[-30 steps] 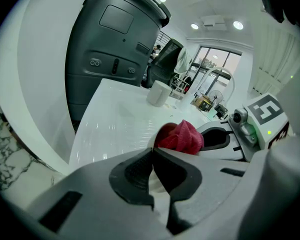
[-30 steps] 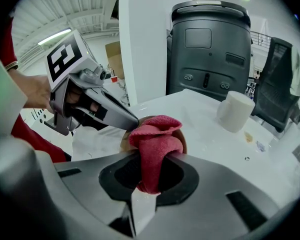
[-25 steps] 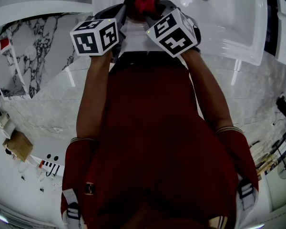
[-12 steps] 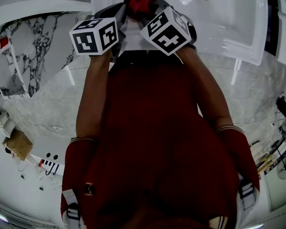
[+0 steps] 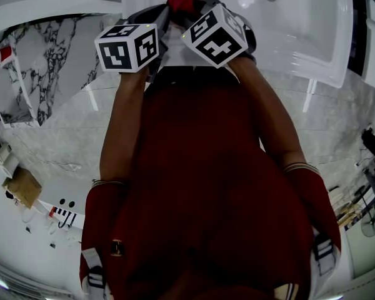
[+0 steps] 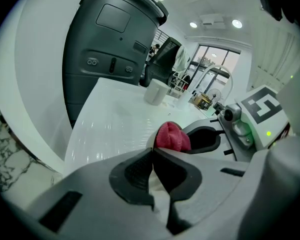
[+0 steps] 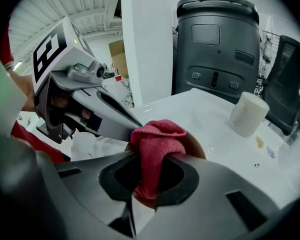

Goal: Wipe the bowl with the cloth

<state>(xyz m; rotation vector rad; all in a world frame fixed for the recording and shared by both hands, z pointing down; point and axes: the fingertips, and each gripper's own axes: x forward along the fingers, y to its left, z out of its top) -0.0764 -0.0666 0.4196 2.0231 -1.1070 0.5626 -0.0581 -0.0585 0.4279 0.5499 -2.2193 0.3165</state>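
Clamps the bowl [image 7: 196,146] by its rim in the left gripper [image 6: 152,153], jaws closed tight on it. Pinches the cloth [image 7: 157,136] in the right gripper [image 7: 150,160], wadded down inside the bowl. Holds the bowl up, table [image 5: 300,24] below it. Looks mid-wipe: cloth against the bowl's inner wall, no telling how much is clean; probably more rubbing round the bowl left

Lab-like workspace: marble floor [image 5: 56,133], white table [image 6: 110,129], office chair [image 7: 286,79], big grey machine [image 7: 215,44].
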